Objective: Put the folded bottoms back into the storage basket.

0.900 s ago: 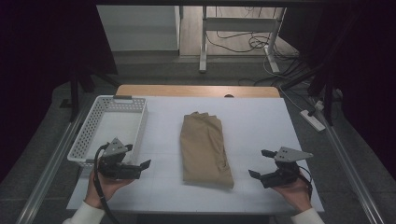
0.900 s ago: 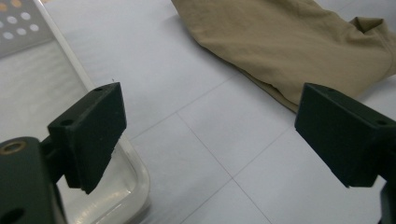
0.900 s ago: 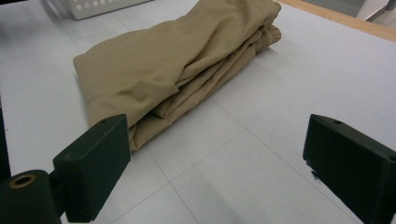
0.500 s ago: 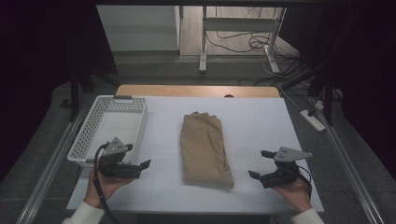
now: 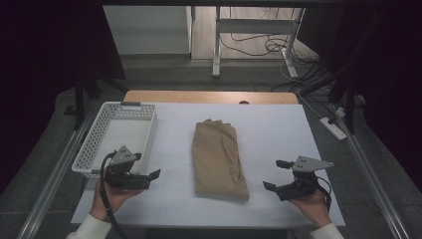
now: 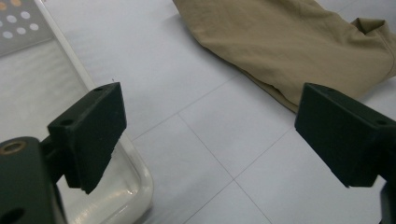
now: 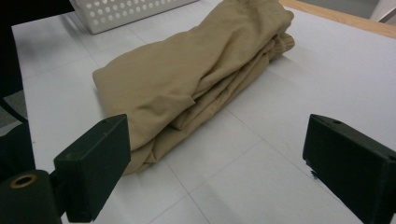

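White table (image 5: 278,124), dim room: folded tan garment (image 5: 218,158) mid-table, long axis near edge to far.
We hold left gripper (image 5: 149,178) and right gripper (image 5: 272,175) released, flanking it.

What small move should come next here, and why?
Probably bring both grippers inward to the folded tan garment. The left gripper and right gripper stand open on either side of it, apart from the cloth, holding nothing.

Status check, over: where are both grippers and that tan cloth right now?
Left gripper open, empty, beside the basket. Right gripper open, empty, right of the cloth. Folded tan cloth flat mid-table, untouched. Nothing in the way.
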